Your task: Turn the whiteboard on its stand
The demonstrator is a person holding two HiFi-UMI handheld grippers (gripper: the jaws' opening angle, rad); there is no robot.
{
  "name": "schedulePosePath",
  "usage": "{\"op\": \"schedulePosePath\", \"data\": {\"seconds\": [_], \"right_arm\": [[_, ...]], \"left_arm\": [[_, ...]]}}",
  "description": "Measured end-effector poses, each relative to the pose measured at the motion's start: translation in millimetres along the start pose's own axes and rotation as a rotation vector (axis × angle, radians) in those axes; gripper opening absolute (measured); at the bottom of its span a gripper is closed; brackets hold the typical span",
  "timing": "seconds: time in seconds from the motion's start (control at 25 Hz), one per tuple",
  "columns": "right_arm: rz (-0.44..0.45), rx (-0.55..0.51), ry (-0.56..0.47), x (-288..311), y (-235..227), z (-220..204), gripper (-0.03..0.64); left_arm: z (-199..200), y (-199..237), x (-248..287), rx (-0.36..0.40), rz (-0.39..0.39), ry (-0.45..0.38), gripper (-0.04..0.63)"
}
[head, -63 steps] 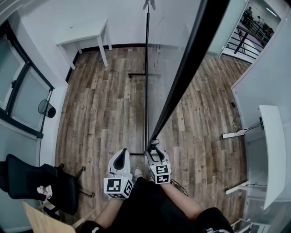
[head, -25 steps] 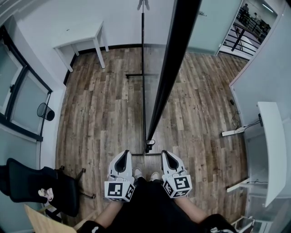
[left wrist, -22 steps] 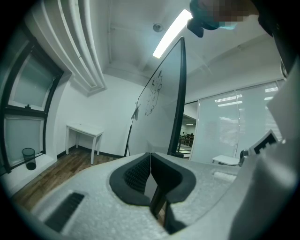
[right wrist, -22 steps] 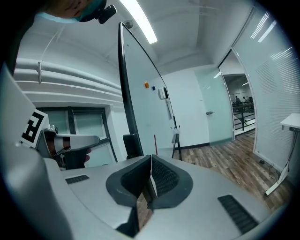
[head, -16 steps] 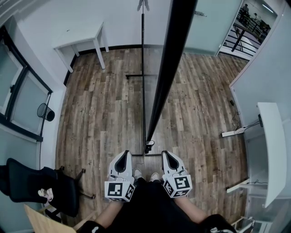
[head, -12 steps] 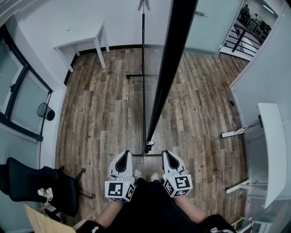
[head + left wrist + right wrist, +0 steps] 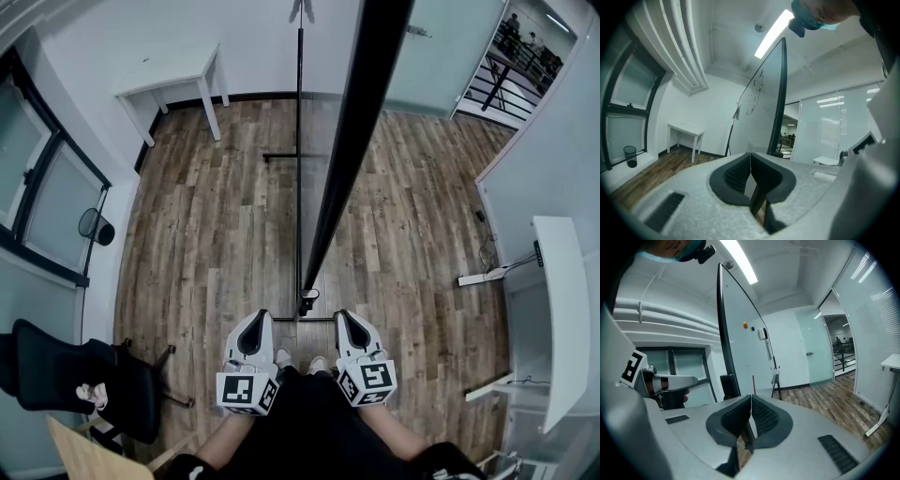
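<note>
Resting low near the person, the left tool (image 7: pixel 251 325) and the right tool (image 7: pixel 348 324) are both closed on nothing, probably to stay clear of the whiteboard (image 7: pixel 361 122), which stands edge-on ahead between them.

Whiteboard (image 7: pixel 361 122) blocks ahead; floor (image 7: pixel 206 234) clear both sides.

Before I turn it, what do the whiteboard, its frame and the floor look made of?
Whiteboard: glossy white panel, perhaps coated steel; apparent magnets cling to it.
Frame: black, matte, likely metal.
Floor: wood-look planks, visible grain, possibly laminate.
</note>
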State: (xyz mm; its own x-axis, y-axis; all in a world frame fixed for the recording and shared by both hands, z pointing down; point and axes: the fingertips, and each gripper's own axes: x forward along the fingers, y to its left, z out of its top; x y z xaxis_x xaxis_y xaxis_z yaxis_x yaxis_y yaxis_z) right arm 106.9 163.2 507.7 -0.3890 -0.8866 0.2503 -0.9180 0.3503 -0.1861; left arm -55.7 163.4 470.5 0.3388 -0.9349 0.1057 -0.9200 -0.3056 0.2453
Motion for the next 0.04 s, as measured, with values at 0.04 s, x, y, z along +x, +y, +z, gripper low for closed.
{"op": "schedulePosePath", "data": {"seconds": [0.04], "right_arm": [[0.002,0.001,-0.002,-0.4,0.0,0.1,0.015]], "left_arm": [[-0.1,-0.2,-0.5,-0.003,0.002,0.000,0.018]]}}
